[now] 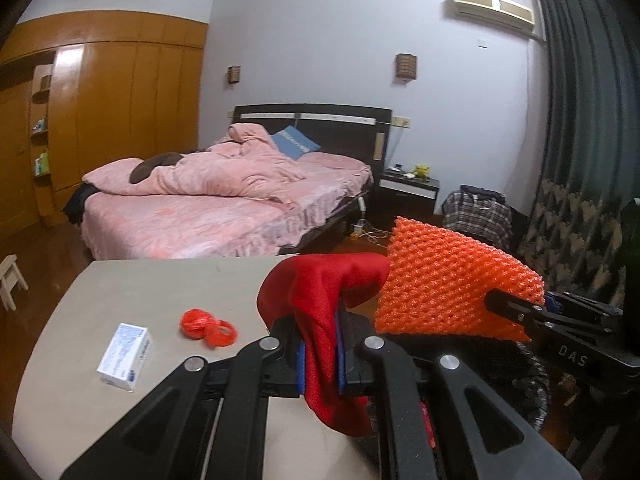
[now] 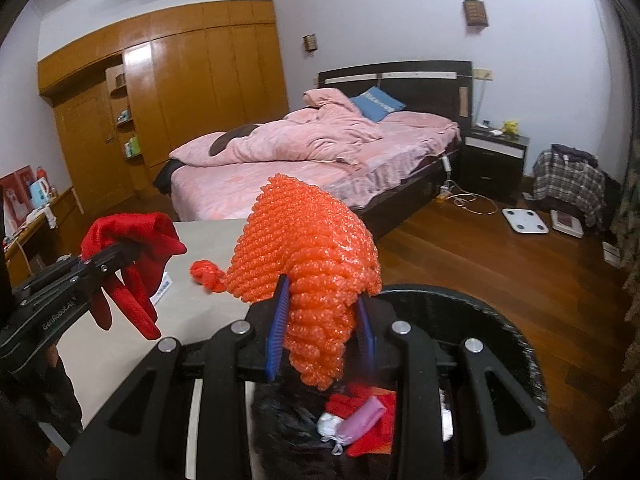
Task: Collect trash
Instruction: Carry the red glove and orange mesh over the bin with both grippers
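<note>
Firstly, left wrist view: left hand-held gripper (image 1: 320,354) is clamped tight on a red cloth (image 1: 324,300), which bunches above the blue pads and hangs limp below them; right hand-held gripper (image 1: 516,312) enters from the right, pinching an orange foam net (image 1: 444,280) held above the desk's right edge; on the beige desk (image 1: 160,280) lie a crumpled orange ribbon (image 1: 206,326) and, left of it, a small white box (image 1: 126,356), apart from each other; pink bed (image 1: 224,200) stands behind the desk.

Right wrist view: right hand-held gripper (image 2: 322,334) has its jaws partly closed on the orange foam net (image 2: 308,248), the net's lower end squeezed between the blue pads and its wide end fanning upward; directly beneath sits a black trash bin (image 2: 500,320) holding red scraps, a pink piece and foil; left hand-held gripper (image 2: 120,254) appears at left, red cloth (image 2: 132,252) draped from its tip over the desk (image 2: 120,344); orange ribbon (image 2: 206,274) lies on the desk between both grippers.
</note>
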A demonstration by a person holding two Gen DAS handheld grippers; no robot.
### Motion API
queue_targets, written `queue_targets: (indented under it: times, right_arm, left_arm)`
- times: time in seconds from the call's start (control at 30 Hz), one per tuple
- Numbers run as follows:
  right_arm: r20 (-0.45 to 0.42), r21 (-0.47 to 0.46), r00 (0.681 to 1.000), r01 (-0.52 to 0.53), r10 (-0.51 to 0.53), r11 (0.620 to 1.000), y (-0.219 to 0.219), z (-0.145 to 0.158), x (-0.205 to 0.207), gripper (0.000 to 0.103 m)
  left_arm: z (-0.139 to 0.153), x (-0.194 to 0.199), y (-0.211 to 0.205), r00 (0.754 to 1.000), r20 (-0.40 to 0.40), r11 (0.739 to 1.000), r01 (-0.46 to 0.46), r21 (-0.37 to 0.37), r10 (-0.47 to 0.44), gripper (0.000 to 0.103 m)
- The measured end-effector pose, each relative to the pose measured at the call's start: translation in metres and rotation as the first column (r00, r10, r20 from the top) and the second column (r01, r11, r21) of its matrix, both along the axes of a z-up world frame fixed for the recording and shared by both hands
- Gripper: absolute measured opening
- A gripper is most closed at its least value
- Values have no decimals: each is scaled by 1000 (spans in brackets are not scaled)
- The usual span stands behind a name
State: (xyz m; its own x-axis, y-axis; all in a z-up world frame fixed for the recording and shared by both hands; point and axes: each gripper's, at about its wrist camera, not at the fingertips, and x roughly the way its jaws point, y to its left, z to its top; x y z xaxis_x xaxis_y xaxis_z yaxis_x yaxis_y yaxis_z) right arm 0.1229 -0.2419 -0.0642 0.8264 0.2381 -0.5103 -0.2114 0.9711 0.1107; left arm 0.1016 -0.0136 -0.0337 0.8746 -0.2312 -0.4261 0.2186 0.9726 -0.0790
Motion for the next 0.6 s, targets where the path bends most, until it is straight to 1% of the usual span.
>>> queue_targets:
  times: [0.27,0.6]
  right_arm:
    - [5,-4,997,82,-82,997,-37,-3,-17,30]
    - [-18,-19,982,188,-188,982,-81,-17,-33,30]
  left_arm:
    - [-3,-3,-40,996,-2,996,91,5,-91,11]
    - [-19,3,-87,978,-27,979,206,11,-205,11]
